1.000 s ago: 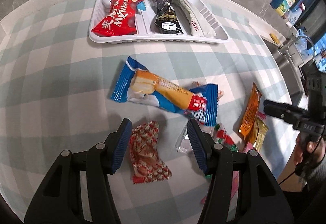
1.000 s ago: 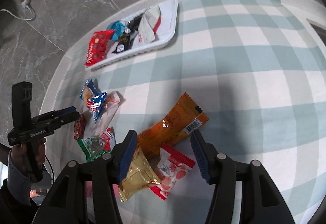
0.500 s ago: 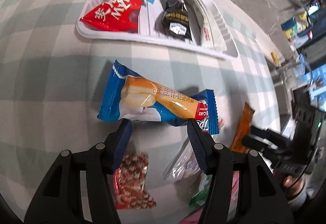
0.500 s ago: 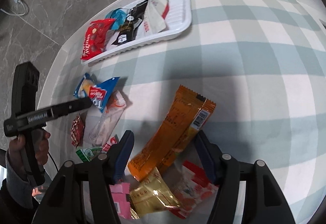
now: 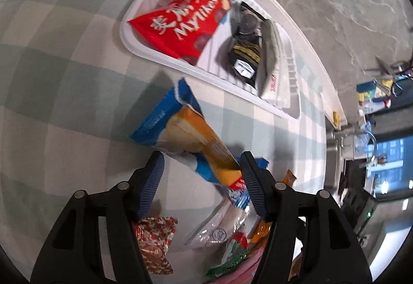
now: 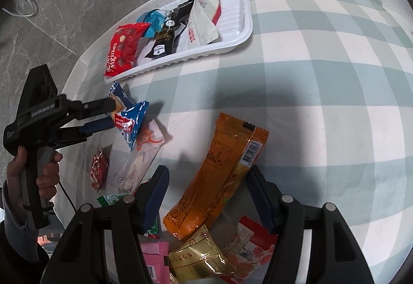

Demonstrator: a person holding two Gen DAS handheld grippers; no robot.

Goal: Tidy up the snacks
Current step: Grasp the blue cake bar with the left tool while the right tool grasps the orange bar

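A long blue and orange cake packet point(image 5: 185, 134) lies between the fingers of my left gripper point(image 5: 201, 170); the jaws are wide and straddle it, and one end looks lifted off the cloth in the right wrist view point(image 6: 129, 116). The left gripper also shows in the right wrist view point(image 6: 108, 113). A white tray point(image 5: 155, 54) ahead holds a red Mylikes bag point(image 5: 185, 23), a black packet point(image 5: 245, 51) and a white packet point(image 5: 271, 72). My right gripper point(image 6: 206, 196) is open around the lower half of a long orange packet point(image 6: 222, 180) on the table.
Loose snacks lie near me: a small red patterned packet point(image 5: 155, 242), a clear wrapper point(image 6: 139, 157), a green packet point(image 5: 229, 253), a gold packet point(image 6: 196, 258), a red-white packet point(image 6: 250, 248) and a pink one point(image 6: 155, 258). The round table edge point(image 6: 85, 57) is beyond the tray.
My left gripper moved forward past the small red packet to straddle the blue and orange packet. My right gripper advanced over the gold packet onto the orange packet.
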